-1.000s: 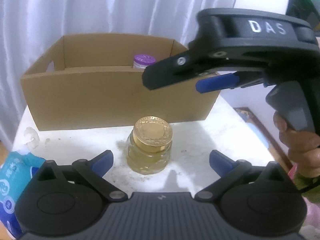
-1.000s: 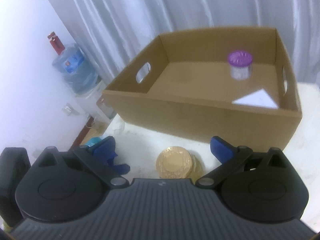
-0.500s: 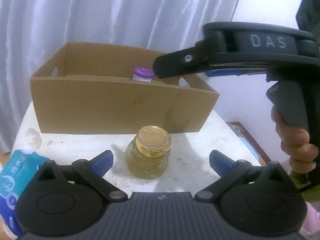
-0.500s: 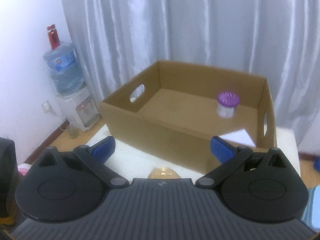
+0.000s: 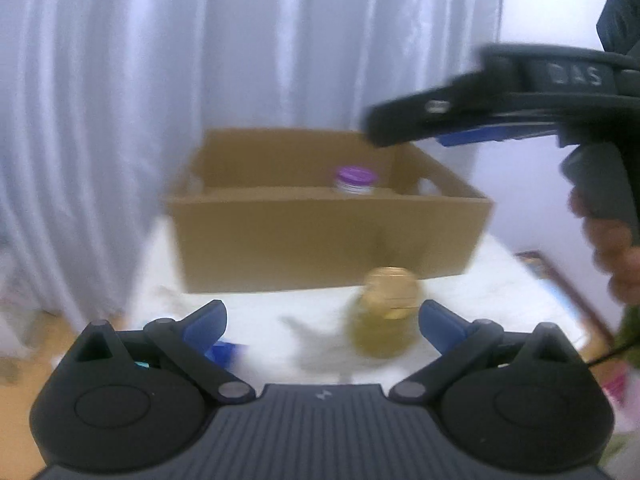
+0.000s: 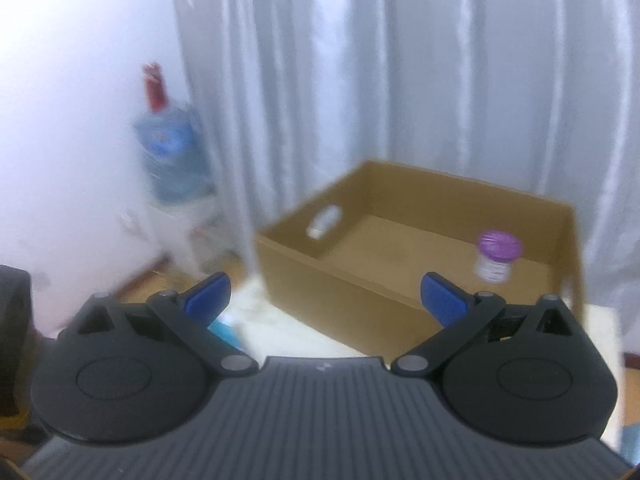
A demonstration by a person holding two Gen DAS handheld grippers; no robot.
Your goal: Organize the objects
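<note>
Both frames are blurring badly. Left gripper (image 5: 322,322) is hovering with jaws spread, gripping nothing; a blue packet (image 5: 226,350) is hiding mostly behind its left finger. Cardboard box (image 5: 320,240) is sitting on the white table (image 5: 500,280), a purple-lidded jar (image 5: 356,180) standing inside, its lower part cut off by the front wall. Gold-lidded jar (image 5: 388,312) is standing just before the box, smeared. Right gripper (image 6: 324,296) is also hanging with jaws spread and empty; a hand (image 5: 612,252) on its handle is hard to make out.
</note>
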